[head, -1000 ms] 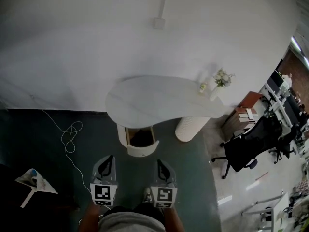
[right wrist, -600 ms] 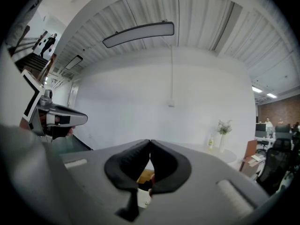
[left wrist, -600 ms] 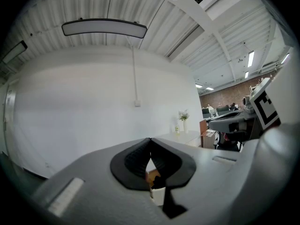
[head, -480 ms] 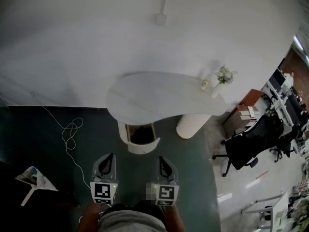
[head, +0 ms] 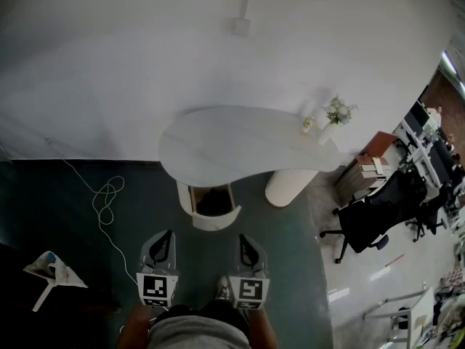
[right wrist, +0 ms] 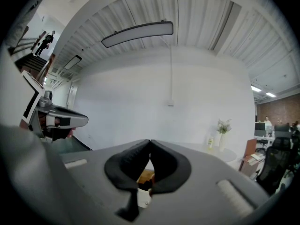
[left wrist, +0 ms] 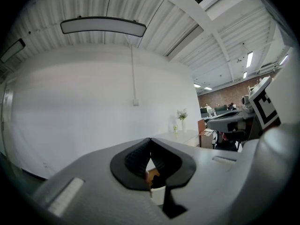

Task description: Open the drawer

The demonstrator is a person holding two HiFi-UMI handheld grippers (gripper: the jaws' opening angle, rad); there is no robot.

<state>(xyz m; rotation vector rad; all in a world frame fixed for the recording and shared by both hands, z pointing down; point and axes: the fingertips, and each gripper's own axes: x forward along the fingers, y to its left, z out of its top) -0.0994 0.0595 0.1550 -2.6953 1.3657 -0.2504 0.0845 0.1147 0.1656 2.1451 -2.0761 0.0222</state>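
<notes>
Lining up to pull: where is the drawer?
Head view: the drawer sits under the left end of the table, left of its round leg, ahead of and between the left gripper and right gripper.

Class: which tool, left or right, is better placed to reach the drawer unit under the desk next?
Right, narrowly. Both tools are shut and short of the drawer unit, which sits between them, slightly nearer the right tool than the left tool.
</notes>
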